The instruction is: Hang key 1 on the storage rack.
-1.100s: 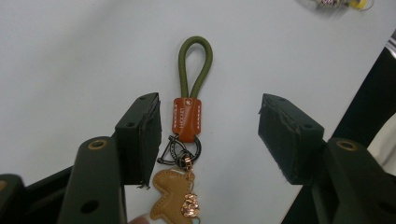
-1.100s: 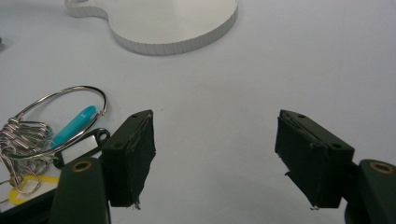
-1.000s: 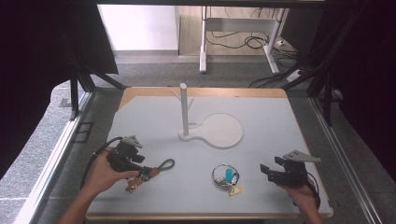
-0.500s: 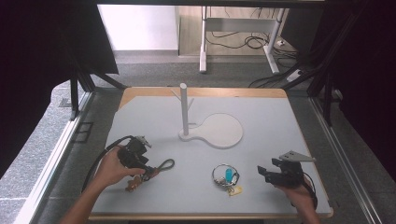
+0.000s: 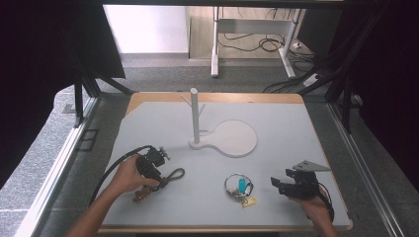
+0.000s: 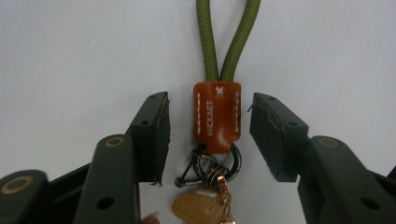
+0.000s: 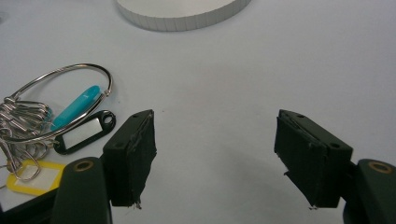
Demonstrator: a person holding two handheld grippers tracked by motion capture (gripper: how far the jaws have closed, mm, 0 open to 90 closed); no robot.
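Left gripper (image 6: 208,135), jaws apart and closing around the brown leather tab (image 6: 217,116) of the green-cord keychain (image 6: 227,42); pinching off-centre is risking slippage. Right gripper (image 7: 215,154) is waiting, jaws apart, nothing between them.

The white stand (image 5: 194,118) with its round base (image 5: 237,138) blocks the middle of the desk (image 5: 296,123). The key ring bunch (image 5: 239,187) lies between both hands; around them the surface is free.
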